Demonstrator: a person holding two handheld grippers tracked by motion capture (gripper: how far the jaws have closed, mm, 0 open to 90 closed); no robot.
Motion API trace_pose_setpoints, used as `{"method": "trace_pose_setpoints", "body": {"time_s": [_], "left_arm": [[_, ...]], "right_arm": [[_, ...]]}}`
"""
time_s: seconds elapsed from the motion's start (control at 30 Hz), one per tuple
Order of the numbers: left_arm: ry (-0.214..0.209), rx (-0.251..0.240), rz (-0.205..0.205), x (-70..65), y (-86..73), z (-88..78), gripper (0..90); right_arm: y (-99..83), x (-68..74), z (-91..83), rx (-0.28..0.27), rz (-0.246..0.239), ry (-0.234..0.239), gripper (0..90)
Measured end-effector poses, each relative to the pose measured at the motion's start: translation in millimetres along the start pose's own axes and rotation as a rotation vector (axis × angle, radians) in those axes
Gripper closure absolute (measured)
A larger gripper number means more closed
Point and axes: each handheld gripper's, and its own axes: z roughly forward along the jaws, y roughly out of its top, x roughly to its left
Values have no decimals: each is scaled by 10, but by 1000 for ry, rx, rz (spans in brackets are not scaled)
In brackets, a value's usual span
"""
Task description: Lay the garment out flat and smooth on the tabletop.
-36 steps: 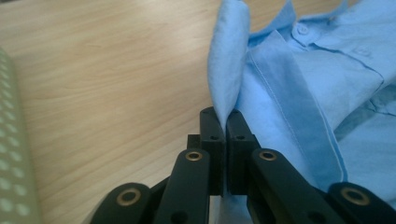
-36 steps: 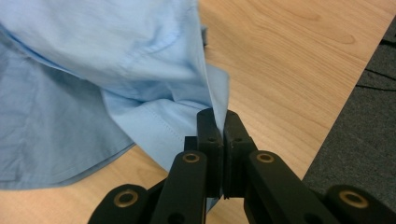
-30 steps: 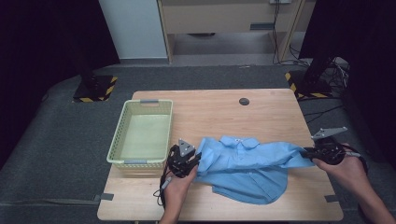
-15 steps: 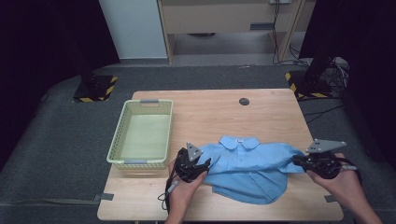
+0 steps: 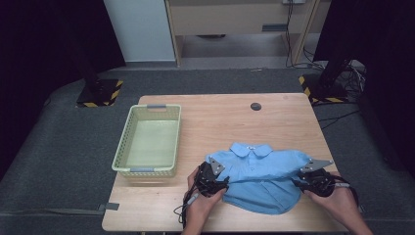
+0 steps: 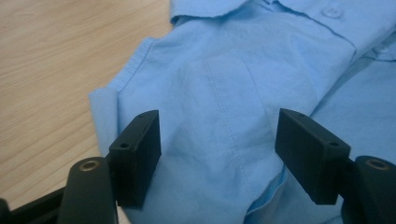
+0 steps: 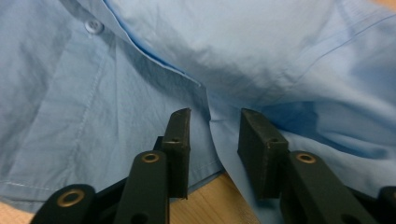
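A light blue button-up shirt [image 5: 264, 171] lies spread on the wooden table [image 5: 220, 117], collar toward the far side. My left gripper [image 5: 222, 185] sits at the shirt's left edge. Its jaws have just been opening and stand wide apart [image 6: 217, 140] over the cloth [image 6: 233, 70], pads not pressing it. My right gripper [image 5: 301, 180] rests at the shirt's right edge. Its jaws [image 7: 215, 135] have just been opening too. A crease of the fabric [image 7: 233, 46] runs between them with a gap on both sides.
A pale green plastic basket [image 5: 144, 170] stands empty on the table's left side, close to my left hand. A small black disc [image 5: 255, 105] lies near the far edge. Bare wood stretches between the shirt's collar and that disc.
Both hands came down toward the near edge and a little closer together. The shirt, stretched between them before, now lies flat. Both pairs of jaws have let go of the cloth.
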Motion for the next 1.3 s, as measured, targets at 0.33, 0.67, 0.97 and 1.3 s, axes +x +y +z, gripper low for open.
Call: {"method": "trace_pose_setpoints", "body": {"time_s": [0.33, 0.67, 0.97, 1.3], "left_arm": [[1, 35, 27, -12, -20, 89, 298], [-16, 37, 18, 2, -49, 159, 357], [0, 17, 30, 28, -1, 130, 776], [35, -105, -55, 216, 112, -187, 881]], "right_arm": [[-9, -55, 135, 21, 46, 7, 568], [-28, -111, 151, 9, 80, 9, 800], [-26, -147, 95, -17, 37, 25, 898], [-115, -257, -293, -149, -11, 165, 899]]}}
